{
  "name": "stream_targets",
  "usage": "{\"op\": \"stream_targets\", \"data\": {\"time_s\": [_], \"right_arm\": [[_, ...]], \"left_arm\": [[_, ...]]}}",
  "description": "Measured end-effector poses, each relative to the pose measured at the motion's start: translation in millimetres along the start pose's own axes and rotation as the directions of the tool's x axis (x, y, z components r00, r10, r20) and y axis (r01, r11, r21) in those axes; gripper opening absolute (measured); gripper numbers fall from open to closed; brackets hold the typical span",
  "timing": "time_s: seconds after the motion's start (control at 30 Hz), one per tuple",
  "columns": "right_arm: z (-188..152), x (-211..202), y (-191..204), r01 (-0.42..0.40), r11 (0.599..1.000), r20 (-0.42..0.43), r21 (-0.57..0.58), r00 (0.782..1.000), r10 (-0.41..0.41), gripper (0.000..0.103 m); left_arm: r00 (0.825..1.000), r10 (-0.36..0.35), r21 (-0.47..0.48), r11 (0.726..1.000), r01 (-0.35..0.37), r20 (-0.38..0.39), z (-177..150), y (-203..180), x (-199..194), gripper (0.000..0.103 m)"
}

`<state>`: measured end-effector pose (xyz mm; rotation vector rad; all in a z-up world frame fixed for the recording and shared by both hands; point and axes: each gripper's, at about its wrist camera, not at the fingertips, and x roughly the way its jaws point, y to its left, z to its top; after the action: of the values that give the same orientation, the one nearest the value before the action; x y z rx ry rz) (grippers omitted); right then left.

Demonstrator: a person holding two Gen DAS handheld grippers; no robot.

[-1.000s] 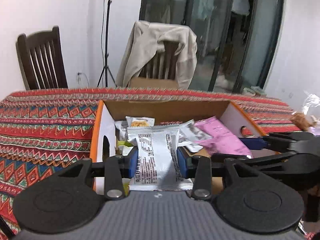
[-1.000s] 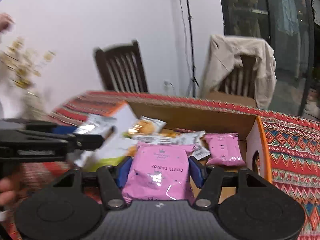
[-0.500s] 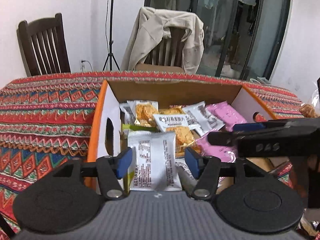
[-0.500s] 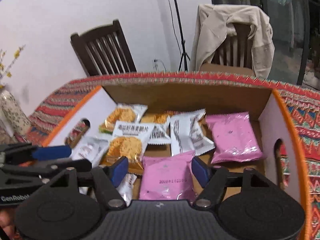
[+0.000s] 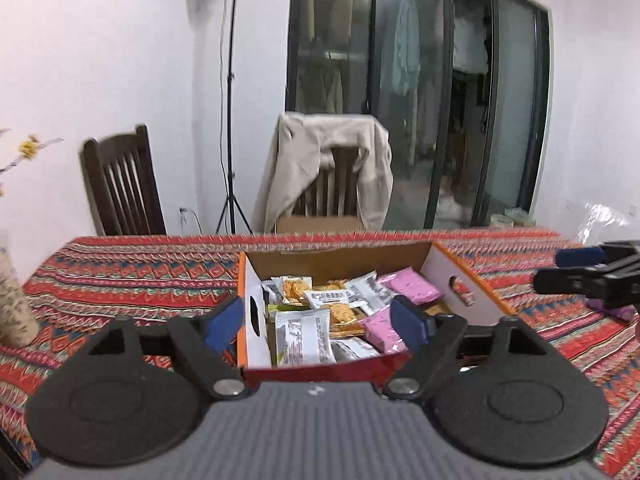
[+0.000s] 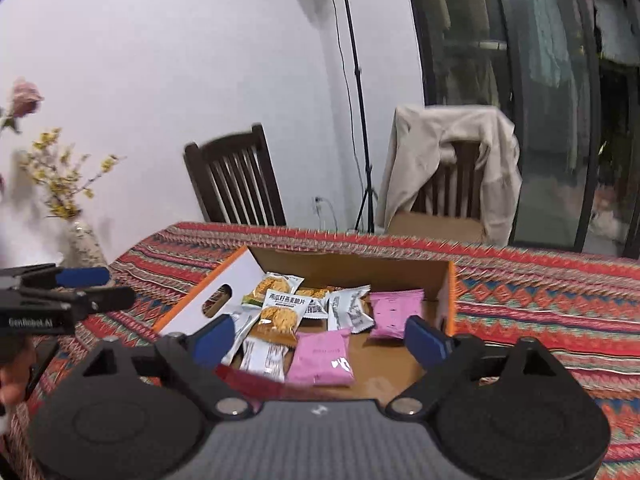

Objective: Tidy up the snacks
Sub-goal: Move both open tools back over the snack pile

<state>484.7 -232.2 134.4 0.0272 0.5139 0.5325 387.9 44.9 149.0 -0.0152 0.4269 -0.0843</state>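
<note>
Home dining room, wooden chairs (image 5: 120,184), patterned tablecloth (image 5: 132,276)

The right hand-held gripper (image 6: 320,338) is wide open with nothing in it. Below it sits a cardboard box (image 6: 352,266) on the bench (image 6: 540,304). Pink packets (image 6: 322,358) and white packets (image 6: 349,312) lie inside.

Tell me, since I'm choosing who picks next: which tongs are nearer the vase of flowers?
Left. The left tongs hover just right of the vase; the right tongs are farther right, across the snack box.
</note>
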Motion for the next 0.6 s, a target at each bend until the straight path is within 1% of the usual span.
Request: {"op": "stream_targets", "data": {"time_s": [0.03,0.1,0.13,0.23,0.3,0.33,0.4,0.47,0.53,0.6], "right_arm": [[-7,-18,1,0.002,1.000,0.025,-0.007,1.000,-0.002,0.099],[-19,-47,3,-0.010,1.000,0.063,-0.003,0.998,0.010,0.102],[-27,-61,3,-0.026,1.000,0.083,0.006,0.996,0.025,0.103],[-50,-95,4,-0.056,0.997,0.118,0.045,0.992,0.051,0.103],[-69,-114,8,-0.047,0.997,0.134,0.057,0.990,0.039,0.103],[-80,-123,12,-0.027,0.999,0.137,0.046,0.990,0.020,0.103],[-108,-139,22,0.039,0.999,0.151,0.021,0.988,-0.041,0.103],[-137,-149,31,0.100,0.995,0.149,0.005,0.984,-0.100,0.103],[-168,-158,39,0.136,0.991,0.130,0.015,0.982,-0.137,0.103],[-194,-162,43,0.139,0.989,0.096,0.044,0.985,-0.142,0.103]], "left_arm": [[1.000,0.005,-0.002,1.000,-0.005,0.015,-5,-4,-12,0.086],[0.999,0.002,0.007,1.000,-0.003,0.044,-15,-15,-34,0.087],[0.998,-0.002,0.009,1.000,0.002,0.056,-21,-21,-45,0.090],[0.996,-0.010,0.006,1.000,0.010,0.087,-42,-37,-74,0.096],[0.996,-0.006,-0.006,1.000,0.007,0.093,-60,-45,-90,0.098],[0.996,-0.004,-0.015,1.000,0.006,0.091,-71,-49,-97,0.098],[0.997,-0.009,-0.046,0.999,0.013,0.073,-93,-53,-107,0.099],[0.998,-0.035,-0.068,0.997,0.038,0.046,-116,-55,-112,0.100],[0.998,-0.063,-0.055,0.997,0.063,0.003,-140,-61,-114,0.100],[0.998,-0.047,-0.021,0.999,0.046,-0.036,-158,-66,-114,0.100]]}}
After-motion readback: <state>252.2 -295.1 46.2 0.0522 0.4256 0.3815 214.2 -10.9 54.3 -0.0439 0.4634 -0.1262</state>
